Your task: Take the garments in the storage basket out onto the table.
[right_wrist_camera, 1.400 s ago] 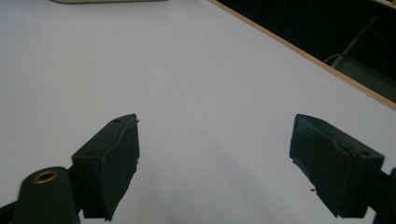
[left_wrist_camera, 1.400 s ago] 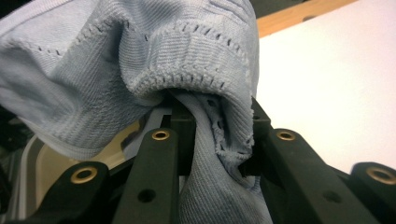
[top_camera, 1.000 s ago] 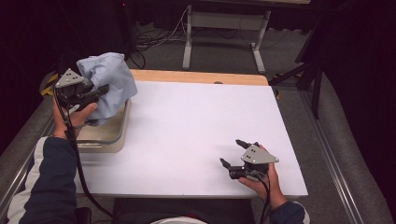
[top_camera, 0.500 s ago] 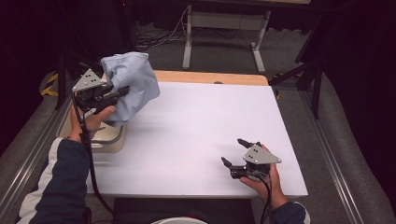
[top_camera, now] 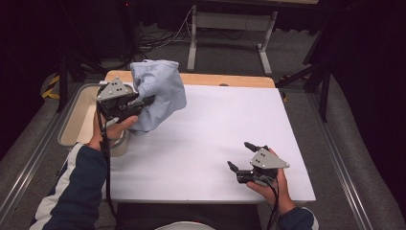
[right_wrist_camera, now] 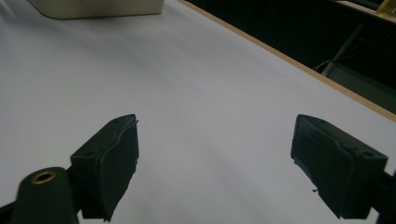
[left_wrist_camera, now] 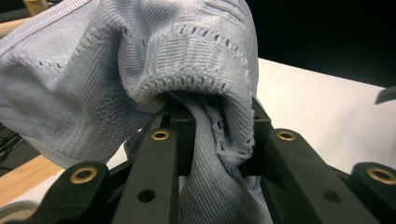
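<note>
A pale blue knitted garment [top_camera: 158, 93] hangs bunched above the left part of the white table top [top_camera: 215, 129]. My left gripper [top_camera: 143, 101] is shut on a fold of it. In the left gripper view the knit cloth [left_wrist_camera: 140, 74] drapes over both black jaws, with a strip of it pinched between them. My right gripper [top_camera: 242, 155] rests near the table's front right edge, held by a hand. Its jaws stand wide apart in the right gripper view [right_wrist_camera: 215, 163], with only bare table between them.
A beige tub [top_camera: 79, 120] sits at the table's left edge, below and left of the lifted garment. A wooden strip [top_camera: 225, 80] runs along the table's far edge. Dark floor with cables and a metal stand leg [top_camera: 194, 36] lies beyond.
My left gripper has carried the garment rightward from over the tub to above the table's left part. The right gripper has stayed in place.
</note>
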{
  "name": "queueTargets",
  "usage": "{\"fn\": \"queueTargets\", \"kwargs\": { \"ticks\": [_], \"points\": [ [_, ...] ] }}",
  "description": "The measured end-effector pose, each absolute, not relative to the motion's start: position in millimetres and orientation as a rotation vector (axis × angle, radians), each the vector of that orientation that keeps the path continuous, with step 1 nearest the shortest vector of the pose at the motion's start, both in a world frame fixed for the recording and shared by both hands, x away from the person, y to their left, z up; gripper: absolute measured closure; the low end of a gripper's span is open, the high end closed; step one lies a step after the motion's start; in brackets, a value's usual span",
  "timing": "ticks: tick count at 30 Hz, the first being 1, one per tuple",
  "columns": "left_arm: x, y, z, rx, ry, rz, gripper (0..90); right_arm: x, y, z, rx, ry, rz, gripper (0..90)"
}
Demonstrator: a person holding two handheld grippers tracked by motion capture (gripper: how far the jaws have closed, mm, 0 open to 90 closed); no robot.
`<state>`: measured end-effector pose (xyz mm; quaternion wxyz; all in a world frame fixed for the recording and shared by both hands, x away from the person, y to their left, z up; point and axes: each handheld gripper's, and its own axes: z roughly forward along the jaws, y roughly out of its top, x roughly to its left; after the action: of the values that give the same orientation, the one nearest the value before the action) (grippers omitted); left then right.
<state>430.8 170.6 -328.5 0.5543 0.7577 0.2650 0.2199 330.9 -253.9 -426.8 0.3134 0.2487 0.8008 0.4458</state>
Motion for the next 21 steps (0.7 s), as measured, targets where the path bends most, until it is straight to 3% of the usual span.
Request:
{"fn": "queueTargets", "kwargs": {
  "ticks": [21],
  "points": [
    [427, 122, -348, 1.835, 0.517, 0.427, 72.9, 330, -255, -426, 0.651, 2.112, 1.176, 15.9]
  ]
}}
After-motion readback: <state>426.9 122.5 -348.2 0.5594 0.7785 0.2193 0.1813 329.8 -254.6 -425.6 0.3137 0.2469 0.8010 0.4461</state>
